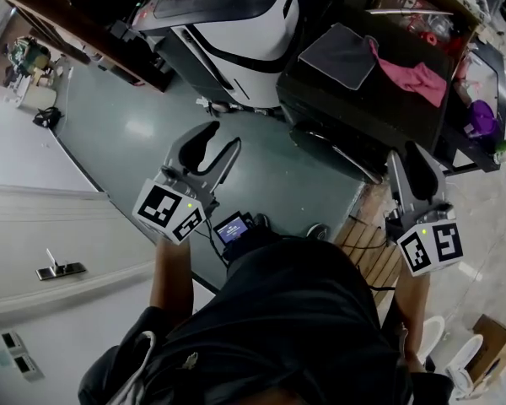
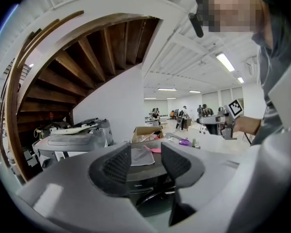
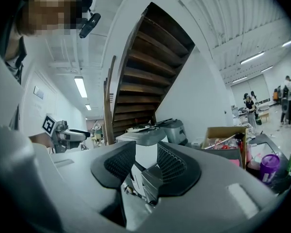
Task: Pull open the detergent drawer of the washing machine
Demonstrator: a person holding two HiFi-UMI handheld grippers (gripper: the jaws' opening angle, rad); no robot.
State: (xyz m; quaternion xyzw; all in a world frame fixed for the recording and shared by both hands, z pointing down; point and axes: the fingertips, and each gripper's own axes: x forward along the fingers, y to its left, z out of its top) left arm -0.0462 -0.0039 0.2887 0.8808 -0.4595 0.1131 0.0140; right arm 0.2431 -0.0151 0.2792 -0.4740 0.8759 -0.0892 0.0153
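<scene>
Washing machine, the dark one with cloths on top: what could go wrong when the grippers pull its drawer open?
The washing machine has a dark front where the drawer is hard to make out, so the left gripper or right gripper, both open and not yet at it, might grab the wrong part.
A pink cloth and grey cloth lie loose on top; a hard tug might shake them off.

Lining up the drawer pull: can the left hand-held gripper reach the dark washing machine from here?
Probably yes. The left hand-held gripper is empty with jaws apart, and only floor lies between it and the washing machine, though they stand apart.
</scene>
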